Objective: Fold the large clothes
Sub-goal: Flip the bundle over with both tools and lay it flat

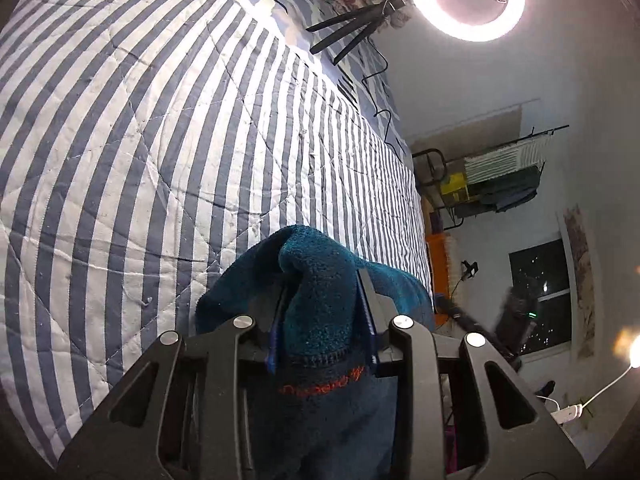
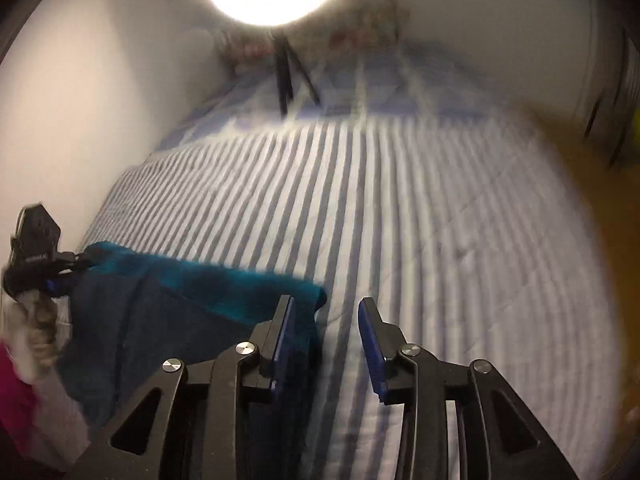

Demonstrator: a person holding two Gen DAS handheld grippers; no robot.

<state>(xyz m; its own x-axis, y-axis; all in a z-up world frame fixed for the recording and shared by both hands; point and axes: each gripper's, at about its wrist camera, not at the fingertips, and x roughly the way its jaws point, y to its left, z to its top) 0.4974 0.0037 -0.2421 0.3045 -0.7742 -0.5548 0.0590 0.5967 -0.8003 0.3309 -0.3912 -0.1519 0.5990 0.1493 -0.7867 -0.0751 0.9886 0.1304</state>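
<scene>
Left tool (image 1: 324, 312) has its two fingers pressed on a bunched fold of the teal fleece garment (image 1: 320, 304); the cloth fills the gap between the pads and drapes down over the tool body, so this edge is gripped and lifted clear of the bed (image 1: 160, 140). In the right wrist view the same left tool (image 2: 76, 262) appears at the far left, holding the garment's left end above the striped quilt, with a fuzzy sleeve below it.

From that held end the garment (image 2: 168, 300) runs rightward across the quilt (image 2: 400, 220), its long axis lying roughly side to side, and its free end stops just beside the right tool (image 2: 326, 344). The right tool is partly open with nothing pressed between the pads; the cloth lies against the outer face of its left finger (image 2: 284, 336), while bare quilt shows in the gap. This view is blurred, so contact at that finger cannot be confirmed.

Judgement: the free end lies slightly left of the right tool's gap, and the right hand is the nearer one. A small shift leftward would be needed to bring the cloth edge between the pads before closing
</scene>
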